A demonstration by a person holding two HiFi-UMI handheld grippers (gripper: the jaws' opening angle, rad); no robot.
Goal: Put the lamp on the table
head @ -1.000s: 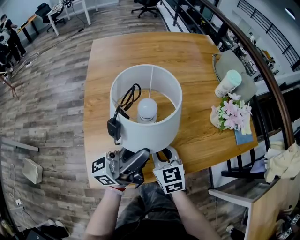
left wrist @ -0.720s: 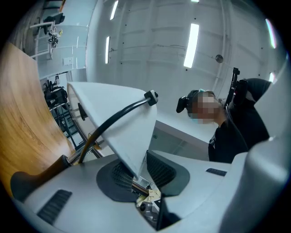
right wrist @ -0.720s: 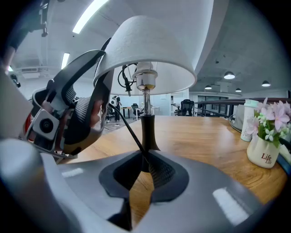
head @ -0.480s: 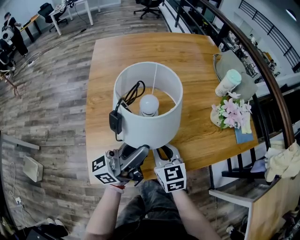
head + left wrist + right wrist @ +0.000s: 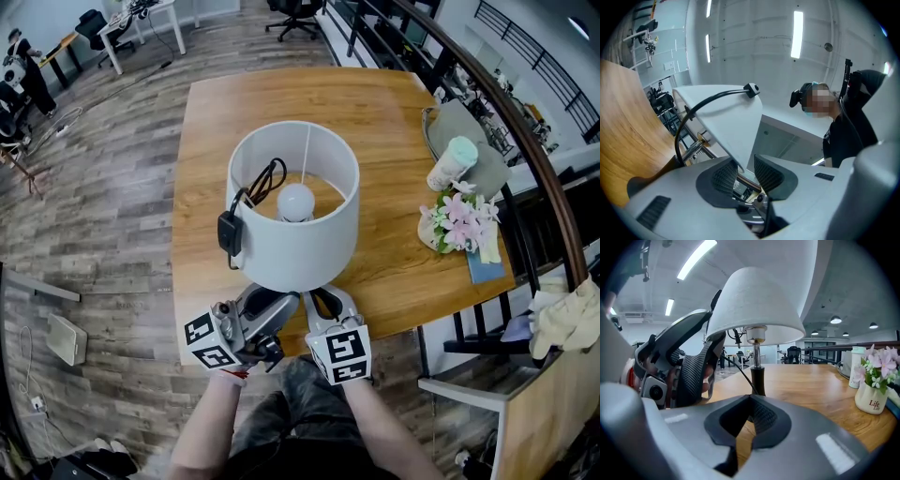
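The lamp (image 5: pixel 295 230) stands upright near the front edge of the desk (image 5: pixel 394 112), with the left gripper (image 5: pixel 744 169) narrowly spread astride the lower rim of its shade (image 5: pixel 726 122) — a crooked pull-back could snag it and tip the lamp off. The right gripper (image 5: pixel 749 414) is pressed together on nothing, short of the stem (image 5: pixel 757 376). Smooth wooden top, flower pot (image 5: pixel 457 225) at right — plank-floored office beyond.

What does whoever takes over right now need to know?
Left tool: open, with the lampshade rim between its jaws, not clamped.
Right tool: shut, empty, just short of the lamp stem.
Lamp: upright on the table, near its front edge. The cord and plug hang over the shade.
Done: lamp looks set down.
Left: back both tools out, maybe sort the cord.
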